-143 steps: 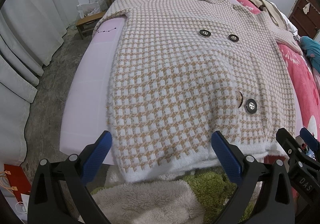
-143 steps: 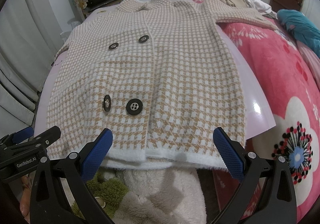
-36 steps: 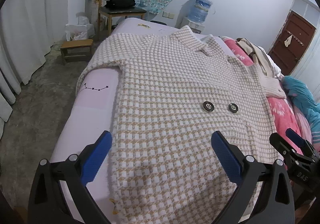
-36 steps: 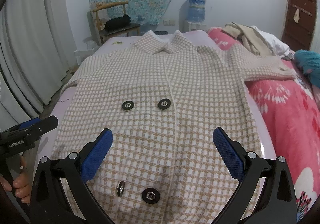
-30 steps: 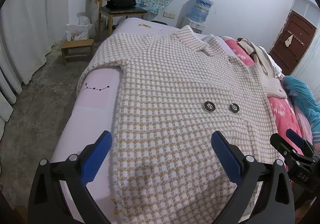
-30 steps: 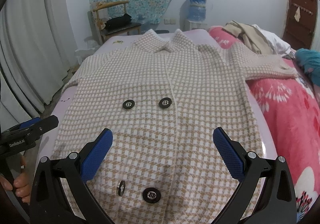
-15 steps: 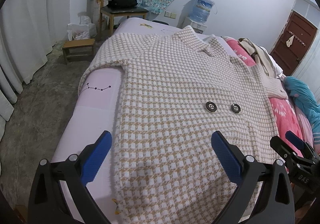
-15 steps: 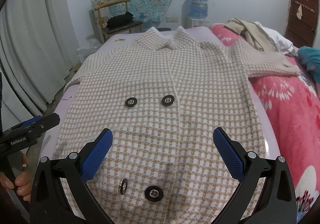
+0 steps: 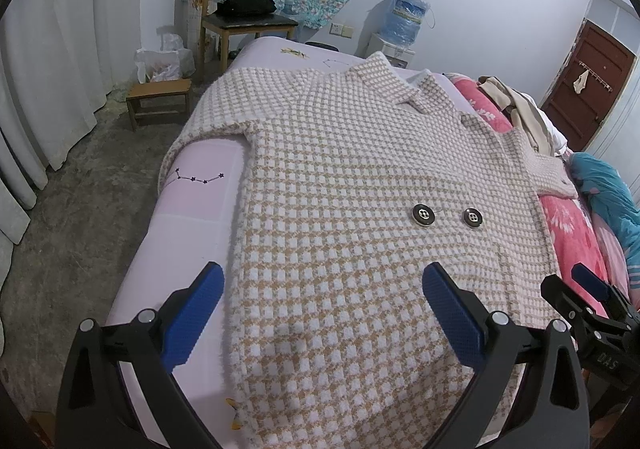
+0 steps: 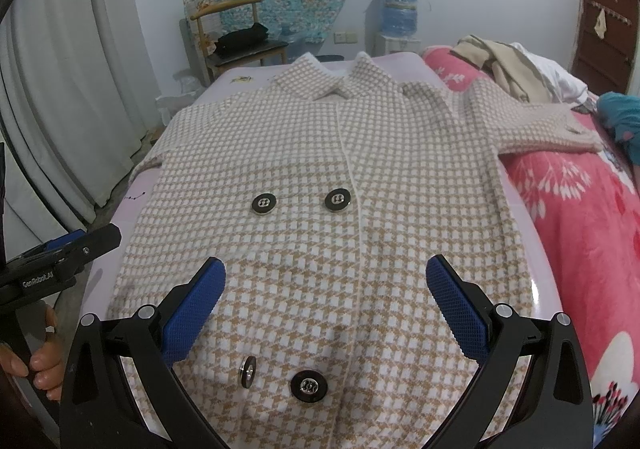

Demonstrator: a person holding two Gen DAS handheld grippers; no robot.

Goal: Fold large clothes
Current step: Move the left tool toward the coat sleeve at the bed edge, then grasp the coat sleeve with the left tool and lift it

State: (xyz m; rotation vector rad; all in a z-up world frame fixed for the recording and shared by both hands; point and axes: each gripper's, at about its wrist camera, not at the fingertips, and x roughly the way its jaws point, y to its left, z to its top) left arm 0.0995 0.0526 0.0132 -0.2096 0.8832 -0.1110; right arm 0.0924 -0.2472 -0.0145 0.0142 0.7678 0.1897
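Note:
A large beige and white checked coat with black buttons lies flat and face up on the bed, collar at the far end. It also fills the right wrist view. Its right sleeve stretches over the pink blanket; its left sleeve hangs over the bed's left edge. My left gripper is open and empty above the coat's left lower part. My right gripper is open and empty above the coat's lower middle. Each gripper shows at the edge of the other's view.
The bed has a lilac sheet. A pink flowered blanket and a pile of clothes lie to the right. A wooden chair, a low stool and a water dispenser stand beyond. Curtains hang at the left.
Both grippers have moved from the coat's hem up over its body, towards the collar. In the last second they have drifted slightly. Both stay open and empty.

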